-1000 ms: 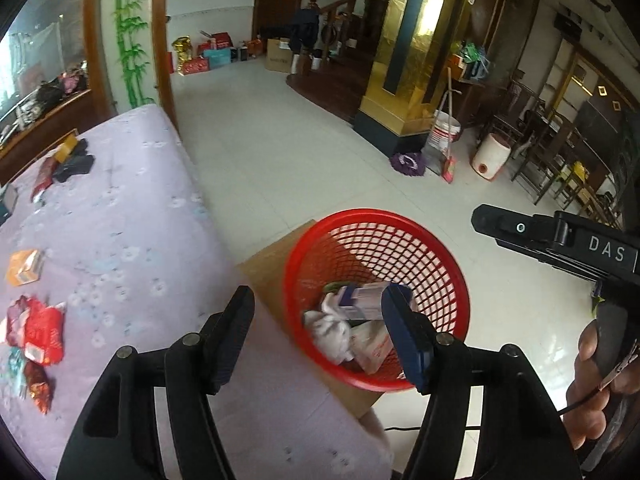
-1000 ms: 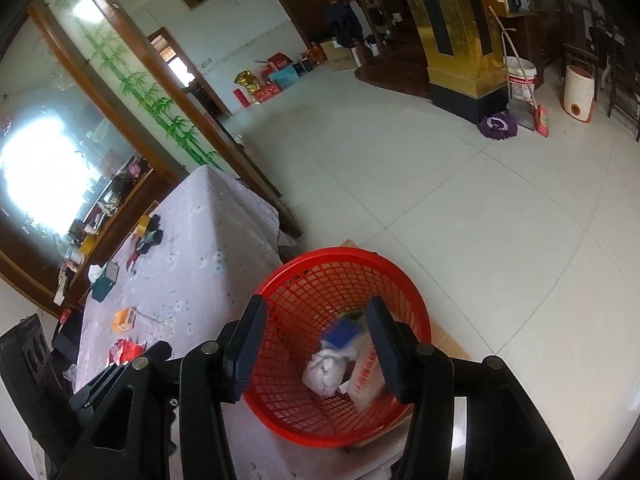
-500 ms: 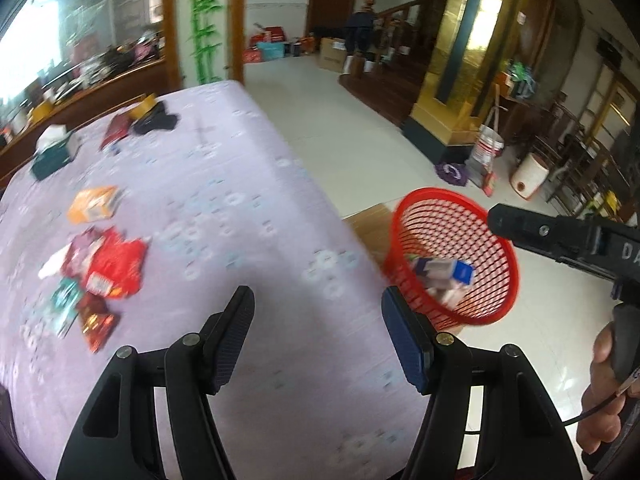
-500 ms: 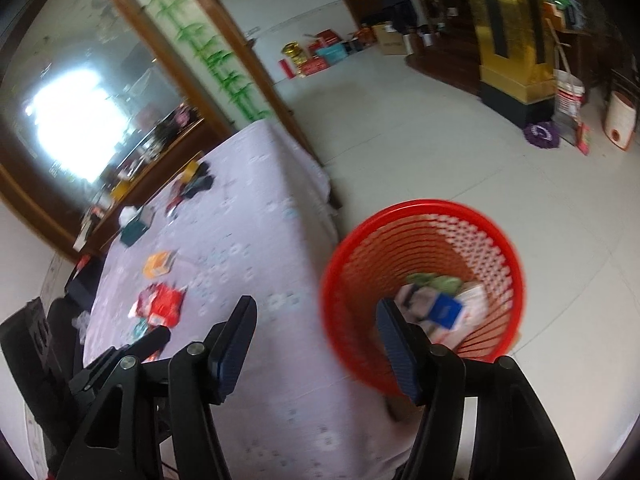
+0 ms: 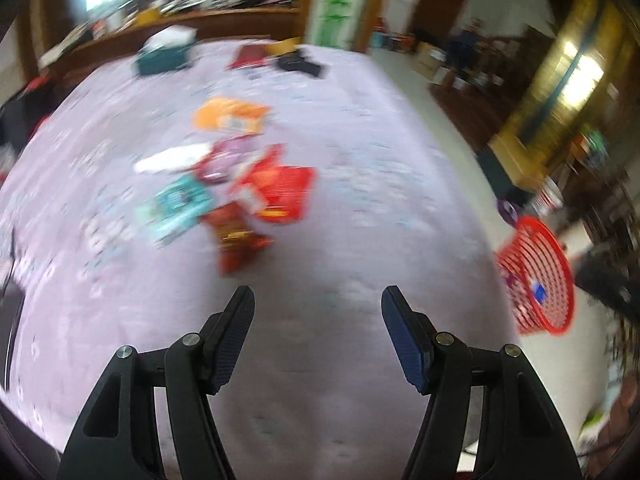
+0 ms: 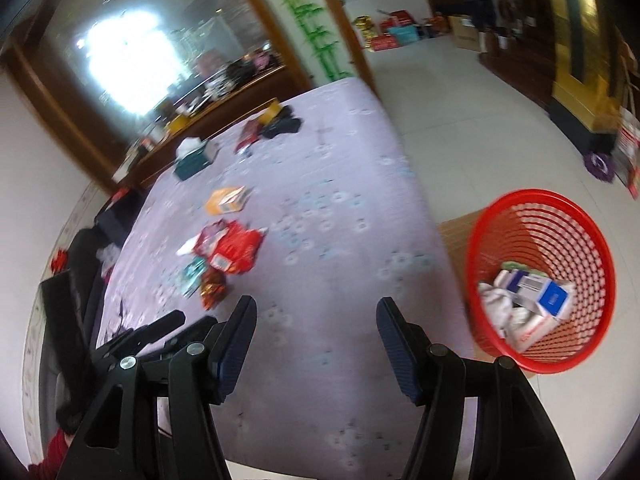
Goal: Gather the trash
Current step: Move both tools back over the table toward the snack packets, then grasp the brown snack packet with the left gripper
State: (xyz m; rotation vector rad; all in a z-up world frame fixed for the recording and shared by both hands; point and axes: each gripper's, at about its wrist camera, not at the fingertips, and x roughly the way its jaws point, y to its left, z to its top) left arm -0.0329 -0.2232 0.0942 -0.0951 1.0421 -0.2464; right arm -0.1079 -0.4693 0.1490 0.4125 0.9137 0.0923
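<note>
A red mesh basket with paper and cartons inside stands beside the table's right edge; it also shows in the left wrist view. A heap of wrappers lies on the lilac tablecloth: a red packet, a teal one, a dark red one and an orange one. The red packet and orange one also show in the right wrist view. My left gripper is open and empty, just short of the heap. My right gripper is open and empty above the table.
A teal tissue box and dark items lie at the table's far end. A cardboard box sits under the basket. White tiled floor spreads to the right. A wooden sideboard stands behind the table.
Both grippers have swung left from over the basket to over the table. The wrapper heap is now ahead of the left gripper. Both stay open and empty.
</note>
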